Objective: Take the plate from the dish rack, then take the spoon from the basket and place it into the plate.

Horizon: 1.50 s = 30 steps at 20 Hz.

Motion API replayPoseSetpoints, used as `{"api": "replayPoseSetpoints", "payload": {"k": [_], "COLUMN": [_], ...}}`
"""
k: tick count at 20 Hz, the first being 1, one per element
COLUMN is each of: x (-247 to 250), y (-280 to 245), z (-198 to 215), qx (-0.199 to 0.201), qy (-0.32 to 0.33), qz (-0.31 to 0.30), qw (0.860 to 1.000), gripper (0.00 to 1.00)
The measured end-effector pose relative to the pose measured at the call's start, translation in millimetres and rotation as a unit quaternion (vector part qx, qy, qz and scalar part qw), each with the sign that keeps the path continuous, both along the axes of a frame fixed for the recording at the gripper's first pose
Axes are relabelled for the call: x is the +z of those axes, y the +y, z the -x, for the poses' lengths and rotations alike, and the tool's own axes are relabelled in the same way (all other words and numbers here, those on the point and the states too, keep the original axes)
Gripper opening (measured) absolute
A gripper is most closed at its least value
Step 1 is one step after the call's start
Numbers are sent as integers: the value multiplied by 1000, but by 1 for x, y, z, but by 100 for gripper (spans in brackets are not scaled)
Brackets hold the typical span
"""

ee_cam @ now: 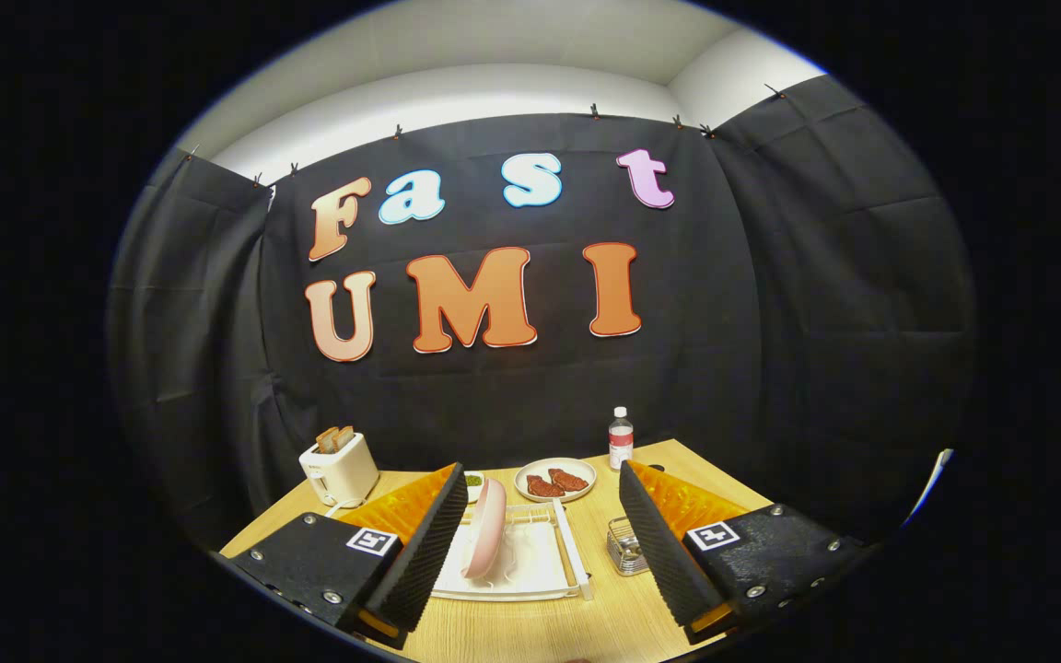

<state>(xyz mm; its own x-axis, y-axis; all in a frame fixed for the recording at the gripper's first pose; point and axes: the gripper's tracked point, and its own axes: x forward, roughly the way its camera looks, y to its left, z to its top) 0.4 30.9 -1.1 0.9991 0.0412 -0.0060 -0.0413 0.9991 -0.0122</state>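
The pink plate (483, 527) stands on edge in the white dish rack (577, 551), just ahead of my hand-held gripper (544, 543) and nearer its left finger than its right. It leans a little and nothing touches it. The fingers are spread wide and hold nothing, so I judge I am at the very first step: the plate is not yet taken from the rack.

To the right of the rack, close in front of the right finger, sits a small wire basket (627, 545). The spoon should be in there, but I cannot make it out from here; the finger covers part of the basket.

Beyond the rack, on the wooden table (530, 631), I see a round dish with two dark red pieces of food (555, 480), a small bowl of something green (473, 481) behind the left finger, a toaster with bread in it (339, 467) further left, and a bottle (621, 438) near the far edge.

For the next move I would bring the hand-held gripper forward and slightly left so the plate's upper rim sits between the fingers, then close across its thin edge. The plate is smooth and upright, so I expect it to slip or tip unless the grip is square, and it should lift straight up out of the rack's slots before I carry it to bare table.
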Motion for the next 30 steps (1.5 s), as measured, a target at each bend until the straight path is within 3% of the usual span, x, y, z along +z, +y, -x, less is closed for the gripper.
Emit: {"api": "replayPoseSetpoints", "payload": {"k": [18, 27, 30], "x": [-27, -80, -99], "y": [3, 33, 40], "z": [-16, -84, -112], "qx": [-10, -6, -19], "qy": [49, 137, 159], "qz": [-12, -36, -13], "qw": [999, 990, 987], "gripper": [98, 97, 97]}}
